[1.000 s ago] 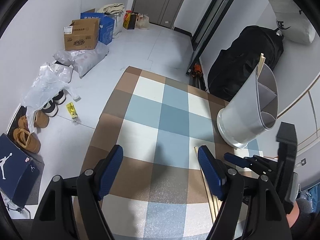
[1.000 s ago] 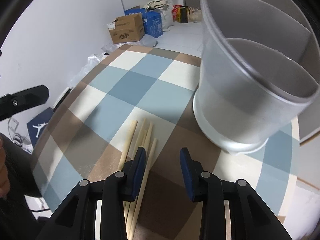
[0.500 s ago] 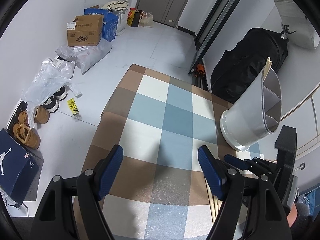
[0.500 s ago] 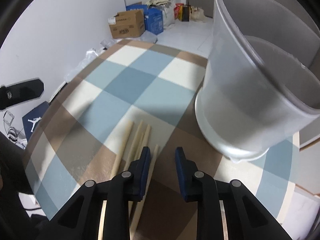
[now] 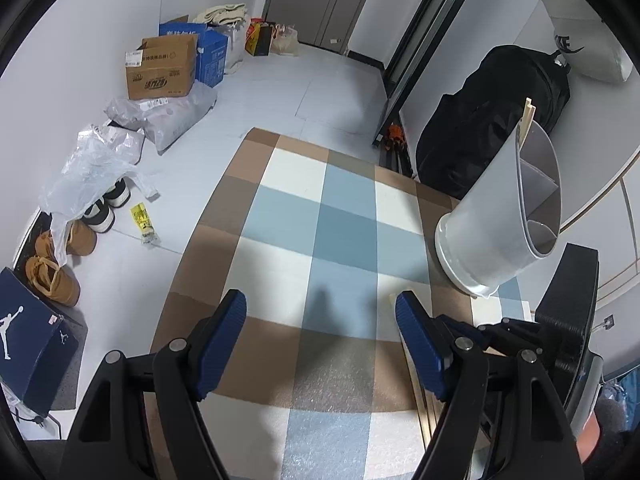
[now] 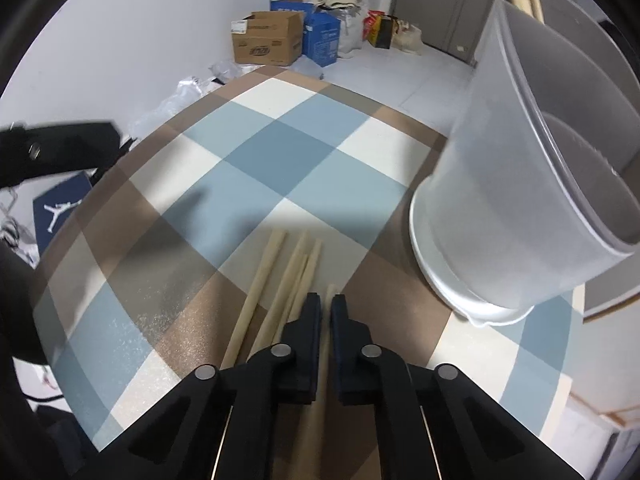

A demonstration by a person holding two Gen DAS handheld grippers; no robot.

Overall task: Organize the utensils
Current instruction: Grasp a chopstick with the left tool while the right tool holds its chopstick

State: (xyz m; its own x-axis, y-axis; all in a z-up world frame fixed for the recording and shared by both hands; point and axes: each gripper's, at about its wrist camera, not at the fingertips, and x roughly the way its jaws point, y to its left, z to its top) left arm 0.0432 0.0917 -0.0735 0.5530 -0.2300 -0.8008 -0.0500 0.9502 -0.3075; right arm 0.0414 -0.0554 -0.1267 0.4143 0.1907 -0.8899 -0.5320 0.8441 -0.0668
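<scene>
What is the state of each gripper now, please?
Left gripper: open, holding nothing.
Right gripper: closed on one chopstick lying on the table.

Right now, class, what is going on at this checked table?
A person is sorting chopsticks with a two-finger gripper in each hand. The right gripper has shut on one chopstick from the loose chopsticks lying on the checked tablecloth. The grey divided holder stands just to the right and already has some chopsticks sticking out of its far compartment. The left gripper hangs open over the cloth, holding nothing.
</scene>
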